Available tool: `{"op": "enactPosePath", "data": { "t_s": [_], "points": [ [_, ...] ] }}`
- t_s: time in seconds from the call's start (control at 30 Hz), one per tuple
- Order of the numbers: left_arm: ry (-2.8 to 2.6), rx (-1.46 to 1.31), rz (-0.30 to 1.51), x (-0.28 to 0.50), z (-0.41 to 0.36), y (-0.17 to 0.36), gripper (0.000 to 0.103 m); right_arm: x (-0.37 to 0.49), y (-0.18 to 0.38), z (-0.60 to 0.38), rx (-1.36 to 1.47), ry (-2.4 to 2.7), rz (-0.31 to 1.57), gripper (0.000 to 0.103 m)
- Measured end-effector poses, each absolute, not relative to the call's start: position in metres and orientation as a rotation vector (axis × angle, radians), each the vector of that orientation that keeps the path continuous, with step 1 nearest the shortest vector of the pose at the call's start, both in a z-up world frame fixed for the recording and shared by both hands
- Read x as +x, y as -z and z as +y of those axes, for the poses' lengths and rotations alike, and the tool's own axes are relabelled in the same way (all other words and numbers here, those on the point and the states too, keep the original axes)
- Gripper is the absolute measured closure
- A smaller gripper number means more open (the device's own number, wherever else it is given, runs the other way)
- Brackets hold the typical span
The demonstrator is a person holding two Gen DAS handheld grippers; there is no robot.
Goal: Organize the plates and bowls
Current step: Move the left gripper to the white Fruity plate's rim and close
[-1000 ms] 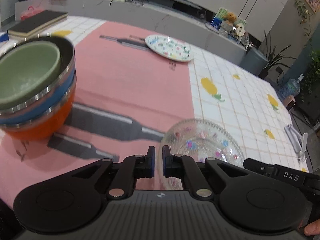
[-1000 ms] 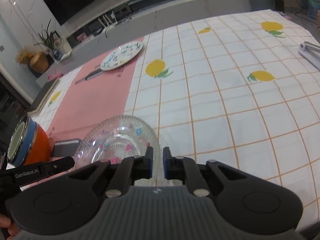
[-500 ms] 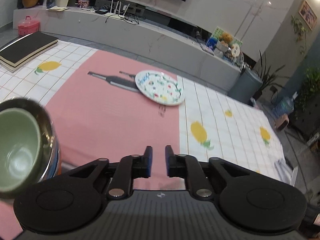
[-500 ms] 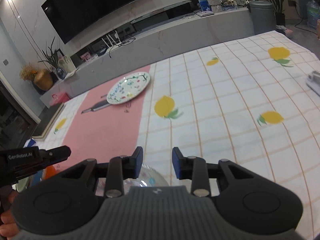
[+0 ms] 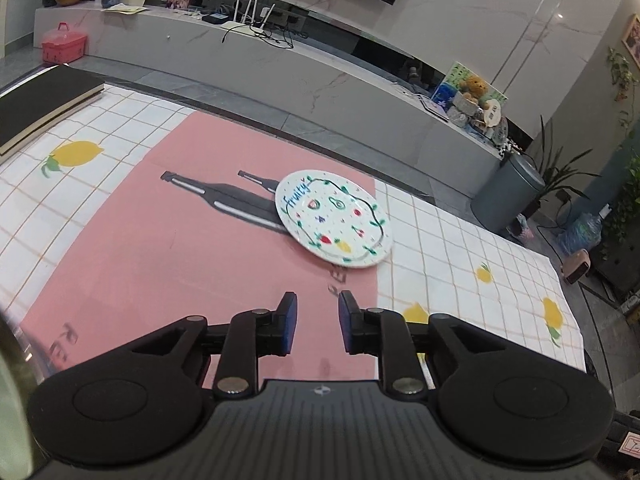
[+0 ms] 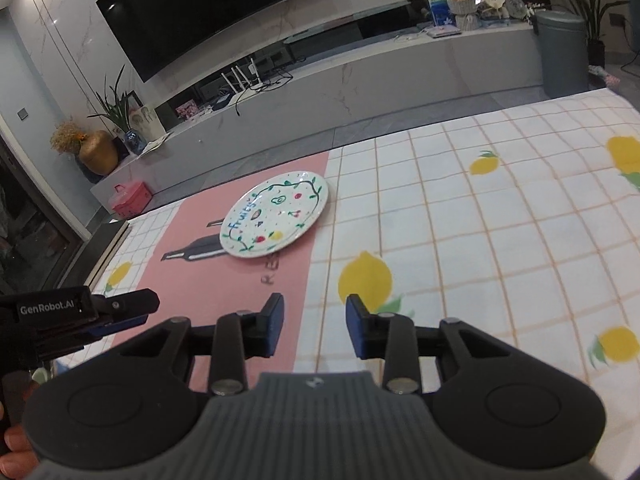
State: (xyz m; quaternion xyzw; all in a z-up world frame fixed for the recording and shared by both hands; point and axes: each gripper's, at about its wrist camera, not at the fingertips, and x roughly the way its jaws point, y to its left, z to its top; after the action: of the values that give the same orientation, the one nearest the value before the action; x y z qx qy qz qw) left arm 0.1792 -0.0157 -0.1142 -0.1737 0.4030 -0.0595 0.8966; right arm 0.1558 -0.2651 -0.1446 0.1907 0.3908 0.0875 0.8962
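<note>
A white plate [image 5: 334,220] painted with fruit and the word "Fruity" lies flat at the pink mat's far right edge. It also shows in the right wrist view, plate [image 6: 274,216]. My left gripper [image 5: 317,320] hovers over the mat short of the plate, its jaws opening with nothing between them. My right gripper [image 6: 315,326] hangs over the seam of mat and tablecloth, its jaws also opening on nothing. A blurred sliver of the stacked bowls' rim [image 5: 10,392] shows at the left edge.
A pink mat [image 5: 160,240] with bottle prints lies on a lemon-print tablecloth [image 6: 480,240]. A black book [image 5: 40,100] rests at the table's far left corner. Beyond the table's far edge are a low stone bench and a grey bin [image 6: 560,52].
Both grippers moved forward from the glass plate and bowl stack toward the fruit plate. The glass plate left both views. Both pairs of jaws went from shut to parted.
</note>
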Motion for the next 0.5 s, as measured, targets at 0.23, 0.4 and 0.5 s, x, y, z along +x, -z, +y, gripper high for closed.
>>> {"op": "enactPosePath", "data": {
  "t_s": [0.23,0.4,0.5],
  "points": [
    [0.082,-0.393,0.841,0.226,-0.011,0.131,0.078,0.208,0.166,-0.258,0.398,-0.193,0.849,0.069],
    [0.039,-0.442,0.849,0.255,-0.004,0.147,0.078,0.241,0.176,-0.254,0.381,-0.19,0.856,0.069],
    [0.013,-0.473,0.862,0.271,0.0,0.156,0.078,0.26,0.182,-0.253,0.387,-0.182,0.86,0.069]
  ]
}}
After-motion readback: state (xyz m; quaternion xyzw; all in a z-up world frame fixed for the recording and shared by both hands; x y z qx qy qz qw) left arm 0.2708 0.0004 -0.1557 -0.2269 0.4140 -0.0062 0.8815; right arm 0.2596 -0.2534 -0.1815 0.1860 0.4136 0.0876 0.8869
